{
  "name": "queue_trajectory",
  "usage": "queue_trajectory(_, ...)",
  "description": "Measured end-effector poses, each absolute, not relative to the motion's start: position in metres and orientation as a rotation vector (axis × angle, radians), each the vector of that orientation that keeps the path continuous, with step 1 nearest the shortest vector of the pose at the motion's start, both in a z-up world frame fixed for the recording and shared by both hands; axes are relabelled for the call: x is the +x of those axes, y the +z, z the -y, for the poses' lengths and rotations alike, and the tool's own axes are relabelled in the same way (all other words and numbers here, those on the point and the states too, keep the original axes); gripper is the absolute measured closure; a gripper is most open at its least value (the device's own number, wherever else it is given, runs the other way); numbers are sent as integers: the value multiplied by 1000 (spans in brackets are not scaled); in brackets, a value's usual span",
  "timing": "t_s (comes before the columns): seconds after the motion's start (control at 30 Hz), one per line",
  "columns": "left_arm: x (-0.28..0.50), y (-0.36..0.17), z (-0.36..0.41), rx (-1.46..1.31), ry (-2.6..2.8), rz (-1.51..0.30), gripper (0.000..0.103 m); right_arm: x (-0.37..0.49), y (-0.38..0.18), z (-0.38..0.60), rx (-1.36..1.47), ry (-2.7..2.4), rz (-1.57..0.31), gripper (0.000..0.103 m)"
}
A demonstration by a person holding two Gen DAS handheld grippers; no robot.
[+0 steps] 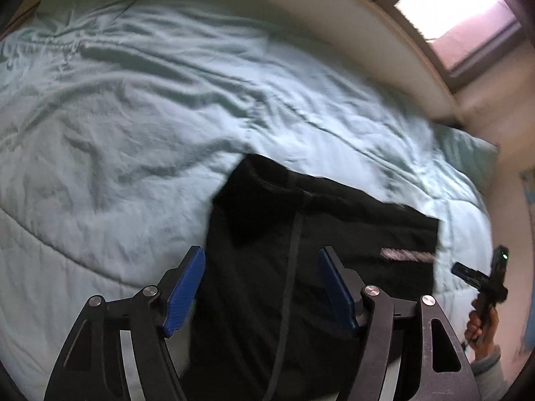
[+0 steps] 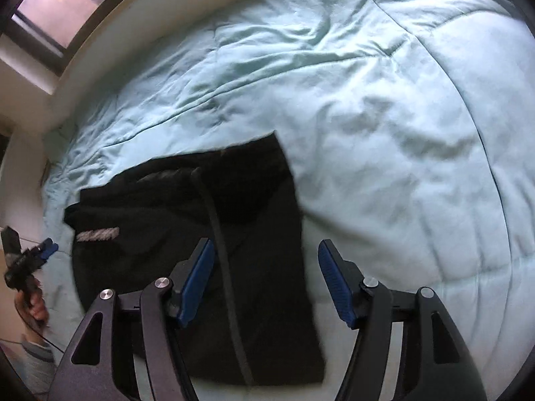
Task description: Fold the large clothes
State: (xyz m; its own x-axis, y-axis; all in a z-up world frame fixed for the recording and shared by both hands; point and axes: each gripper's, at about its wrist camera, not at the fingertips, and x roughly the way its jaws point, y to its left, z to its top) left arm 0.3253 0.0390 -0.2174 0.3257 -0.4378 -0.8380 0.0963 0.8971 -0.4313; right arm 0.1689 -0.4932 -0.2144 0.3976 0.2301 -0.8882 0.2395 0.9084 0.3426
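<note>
Both grippers hang released over the black garment (image 1: 301,267): left gripper (image 1: 262,287) right above it, right gripper (image 2: 265,280) straddling its right edge (nothing pinched). It's folded flat on the bed's near edge, mint comforter (image 2: 384,117) beyond, window (image 1: 458,20) behind.

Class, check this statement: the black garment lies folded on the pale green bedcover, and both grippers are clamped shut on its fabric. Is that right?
Not quite. The black garment does lie folded on the pale green bedcover, but the left gripper and right gripper are open above it, holding nothing, as both wrist views show.
</note>
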Motion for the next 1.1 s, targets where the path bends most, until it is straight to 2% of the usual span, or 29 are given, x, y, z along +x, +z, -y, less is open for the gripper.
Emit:
queue_trajectory(0.33,382,-289,-34,-458,-465,-1296,31,240,-272,494,352,129,-1185,35)
queue_trajectory(0.37,384,-294,-29,-465,-476,-1303,31,244,-277,491,339,131,-1195,40)
queue_trajectory(0.4,384,-297,-24,-466,-487,-1299,31,245,-279,488,326,133,-1198,50)
queue_trajectory(0.43,382,-295,-19,-440,-486,-1274,39,244,-277,483,301,133,-1194,72)
queue_trajectory(0.47,378,-288,-13,-366,-449,-1230,63,241,-273,478,266,109,-1178,75)
queue_trajectory(0.53,368,-277,-9,-279,-387,-1180,82,229,-255,465,168,58,-1117,83)
queue_trajectory(0.57,361,-270,-10,-272,-370,-1151,88,223,-246,461,138,38,-1093,84)
queue_trajectory(0.73,332,-214,-25,-289,-318,-1000,90,201,-192,449,37,-44,-963,86)
queue_trajectory(0.87,351,-179,-19,-306,-332,-923,90,216,-168,443,-46,-131,-898,87)
queue_trajectory(0.97,389,-197,-9,-324,-312,-959,90,245,-185,458,22,-192,-921,87)
queue_trajectory(1.1,424,-265,0,-351,-268,-1116,89,279,-245,462,52,-208,-1072,87)
